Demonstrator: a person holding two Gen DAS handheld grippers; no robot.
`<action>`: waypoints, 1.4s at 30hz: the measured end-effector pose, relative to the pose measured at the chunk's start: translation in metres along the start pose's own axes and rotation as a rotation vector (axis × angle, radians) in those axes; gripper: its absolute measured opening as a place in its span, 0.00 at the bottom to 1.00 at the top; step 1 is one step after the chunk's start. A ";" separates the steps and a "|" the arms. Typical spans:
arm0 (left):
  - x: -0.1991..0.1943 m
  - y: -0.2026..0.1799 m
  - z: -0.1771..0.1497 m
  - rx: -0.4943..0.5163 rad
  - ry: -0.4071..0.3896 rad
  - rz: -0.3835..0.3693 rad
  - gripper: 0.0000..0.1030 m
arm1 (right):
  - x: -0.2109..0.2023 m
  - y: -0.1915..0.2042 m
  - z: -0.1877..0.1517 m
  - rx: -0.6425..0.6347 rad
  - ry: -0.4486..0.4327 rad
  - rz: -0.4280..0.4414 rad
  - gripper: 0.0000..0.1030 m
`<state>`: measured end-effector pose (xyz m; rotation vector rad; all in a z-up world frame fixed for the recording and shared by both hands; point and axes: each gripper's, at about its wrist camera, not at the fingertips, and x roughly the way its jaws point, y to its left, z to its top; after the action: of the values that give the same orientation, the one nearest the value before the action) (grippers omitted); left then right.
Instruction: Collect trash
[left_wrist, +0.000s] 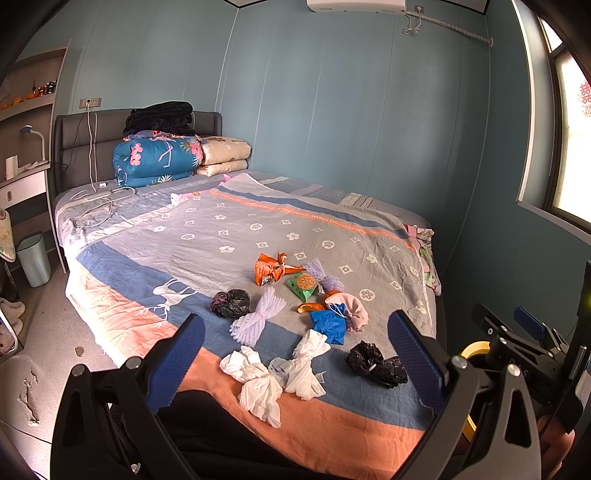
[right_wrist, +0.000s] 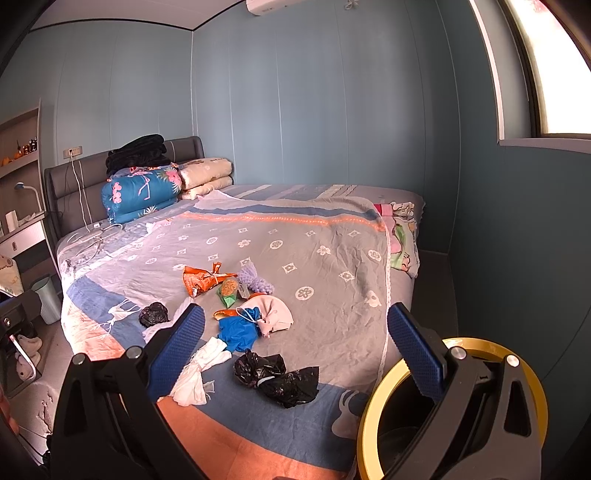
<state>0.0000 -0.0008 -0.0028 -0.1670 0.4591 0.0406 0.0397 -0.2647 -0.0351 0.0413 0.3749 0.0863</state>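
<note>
Trash lies scattered on the bed (left_wrist: 221, 236): white tissues (left_wrist: 258, 384), a black bag (left_wrist: 376, 363), a blue bag (left_wrist: 328, 325), white foam netting (left_wrist: 255, 319), a second black bag (left_wrist: 231, 302), an orange wrapper (left_wrist: 269, 267) and a green packet (left_wrist: 303, 285). My left gripper (left_wrist: 295, 354) is open and empty above the near edge of the bed. My right gripper (right_wrist: 295, 350) is open and empty, over the black bag (right_wrist: 277, 376) and blue bag (right_wrist: 236, 330). A yellow-rimmed bin (right_wrist: 373, 406) stands at the bed's near right corner; its rim also shows in the left wrist view (left_wrist: 474, 349).
Folded quilts (left_wrist: 159, 158) and pillows (left_wrist: 225, 155) are stacked at the headboard, with a charger cable (left_wrist: 96, 206) beside them. A pale green bin (left_wrist: 35, 258) stands on the floor at the left by a desk. The blue wall (left_wrist: 480, 258) runs close along the right.
</note>
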 end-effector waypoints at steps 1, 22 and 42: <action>0.000 0.000 -0.001 -0.001 0.000 0.000 0.93 | 0.000 0.000 0.000 0.001 0.000 -0.001 0.92; 0.001 -0.002 -0.001 -0.001 0.002 0.000 0.93 | 0.001 0.000 0.000 0.005 0.008 0.002 0.92; 0.001 -0.002 -0.002 -0.001 0.003 -0.001 0.93 | 0.002 0.001 -0.003 0.007 0.014 0.002 0.92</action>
<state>0.0003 -0.0035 -0.0042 -0.1682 0.4621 0.0395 0.0401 -0.2638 -0.0388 0.0480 0.3889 0.0870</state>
